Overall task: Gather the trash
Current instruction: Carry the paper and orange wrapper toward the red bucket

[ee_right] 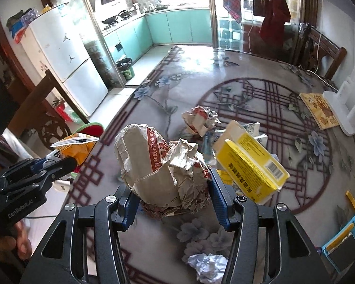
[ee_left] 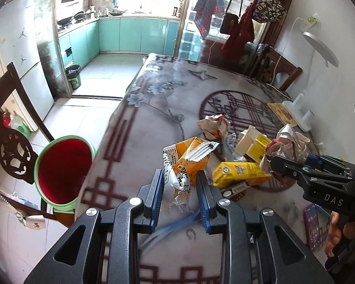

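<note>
Left wrist view: left gripper [ee_left: 180,193] is clamped on an orange-and-white snack wrapper [ee_left: 184,163], with the red bin [ee_left: 64,170] off to its left beside the table [ee_left: 153,108]. Right gripper [ee_right: 172,201] pinches a crumpled paper bag [ee_right: 153,165] (pretty big wad), a yellow box [ee_right: 250,163] just right of its fingers, and a white paper ball [ee_right: 208,267] sits underneath it.

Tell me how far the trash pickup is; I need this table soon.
Nothing shows in the red bin yet. The left gripper holds an orange wrapper; the right gripper holds crumpled paper. Yellow boxes and another paper wad remain on the table.
</note>
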Demonstrator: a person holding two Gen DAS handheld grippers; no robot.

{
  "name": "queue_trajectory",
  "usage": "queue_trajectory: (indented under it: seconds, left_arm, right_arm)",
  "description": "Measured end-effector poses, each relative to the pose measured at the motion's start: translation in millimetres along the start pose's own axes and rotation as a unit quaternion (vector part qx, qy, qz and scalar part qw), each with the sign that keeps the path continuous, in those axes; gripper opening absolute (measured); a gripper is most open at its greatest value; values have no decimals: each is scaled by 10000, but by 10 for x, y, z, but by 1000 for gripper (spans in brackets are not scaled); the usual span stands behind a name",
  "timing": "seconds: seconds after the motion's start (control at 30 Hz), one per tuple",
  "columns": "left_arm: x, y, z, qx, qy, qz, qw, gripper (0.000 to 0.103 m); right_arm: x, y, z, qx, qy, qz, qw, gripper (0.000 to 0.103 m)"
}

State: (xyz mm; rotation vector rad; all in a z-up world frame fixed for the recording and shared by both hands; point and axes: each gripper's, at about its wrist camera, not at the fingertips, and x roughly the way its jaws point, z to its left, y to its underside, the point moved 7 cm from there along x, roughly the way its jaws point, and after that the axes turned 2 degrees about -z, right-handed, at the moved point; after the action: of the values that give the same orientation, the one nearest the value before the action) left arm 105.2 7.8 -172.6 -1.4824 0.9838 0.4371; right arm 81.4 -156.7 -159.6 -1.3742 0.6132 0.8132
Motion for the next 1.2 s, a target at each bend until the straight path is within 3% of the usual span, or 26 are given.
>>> queue_trajectory:
  seconds: [1.2]
  left_arm:
    - [265,-190,1668,-754,-508,219,9956,25]
  right_arm:
    - [695,-391,1168,-463,-119,256,9985,54]
